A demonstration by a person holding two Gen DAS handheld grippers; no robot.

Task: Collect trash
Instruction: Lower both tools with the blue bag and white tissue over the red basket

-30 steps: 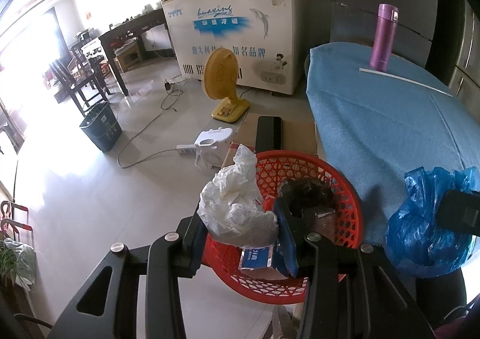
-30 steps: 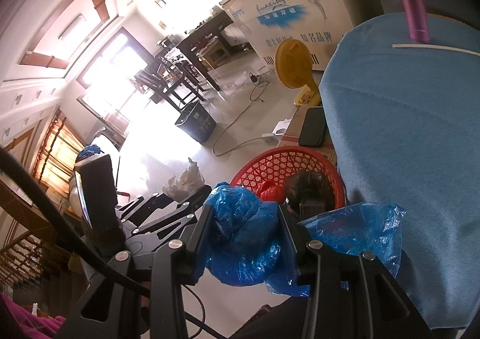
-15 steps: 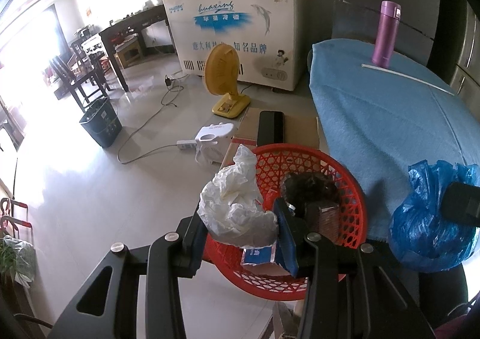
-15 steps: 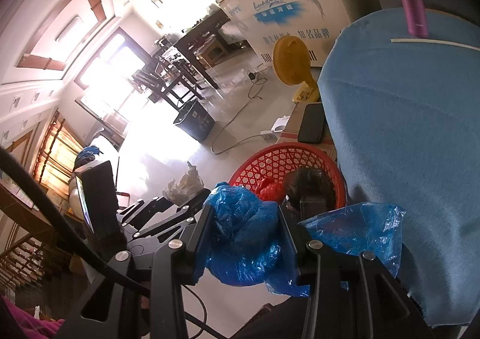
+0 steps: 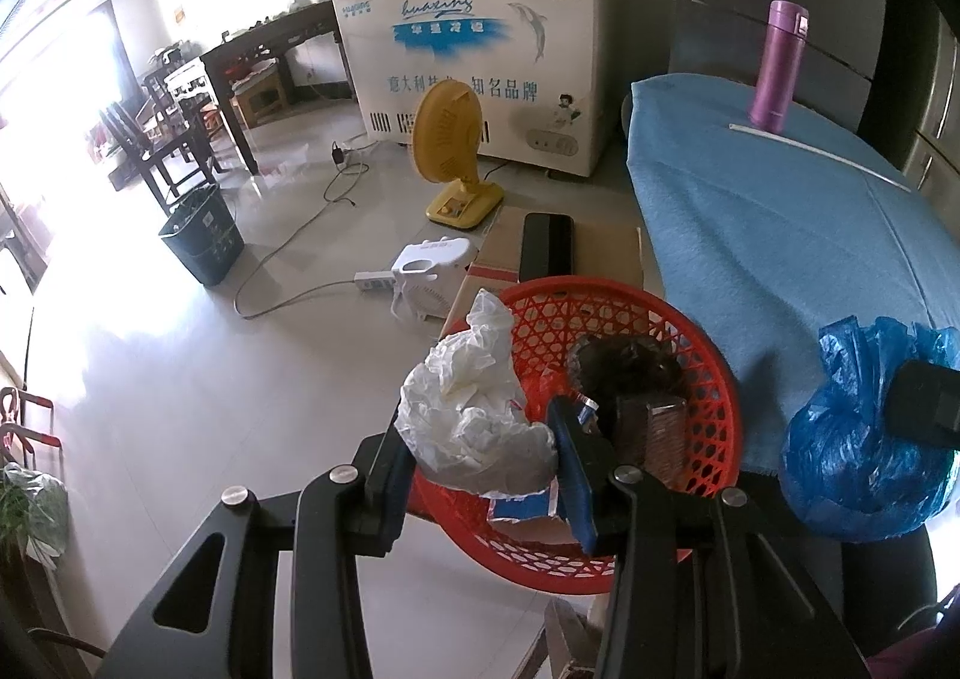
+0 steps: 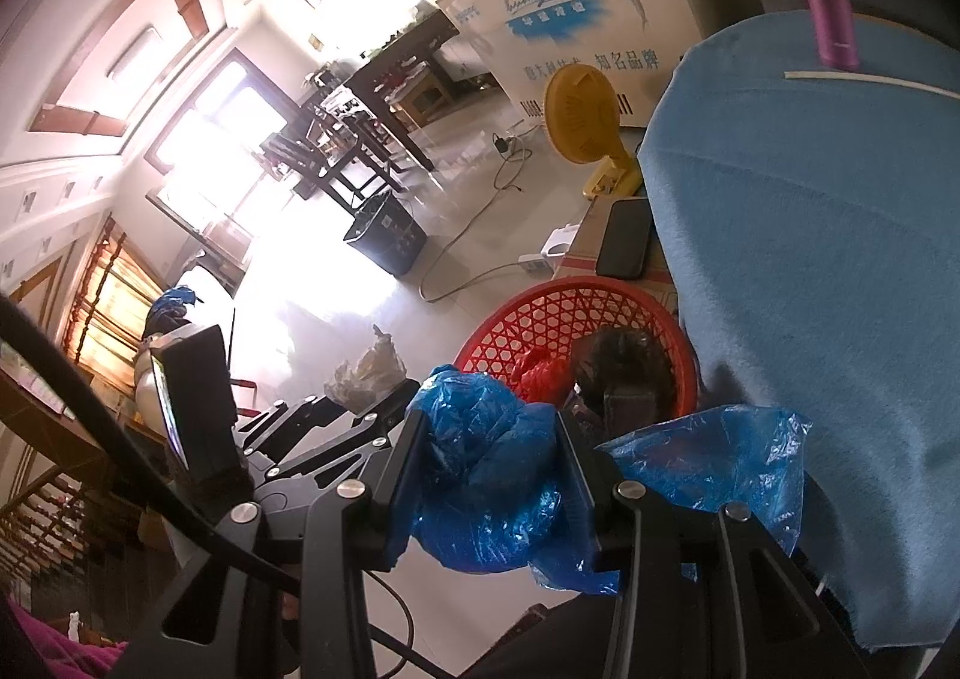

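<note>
Over red basket, white bag upright, seemingly.

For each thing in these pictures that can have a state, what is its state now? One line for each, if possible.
Left gripper: jaws shut on crumpled white plastic bag.
Right gripper: jaws shut on crumpled blue plastic bag.
Red plastic mesh basket: upright, partly filled with trash.
Purple metal flask: upright, lid closed.
Yellow desk fan: standing on floor.

The white chest freezer carried a cursive "huaxing" logo above a blue band, with the Chinese characters "知名品牌" readable along its front; smaller lettering stayed too blurred to read.
</note>
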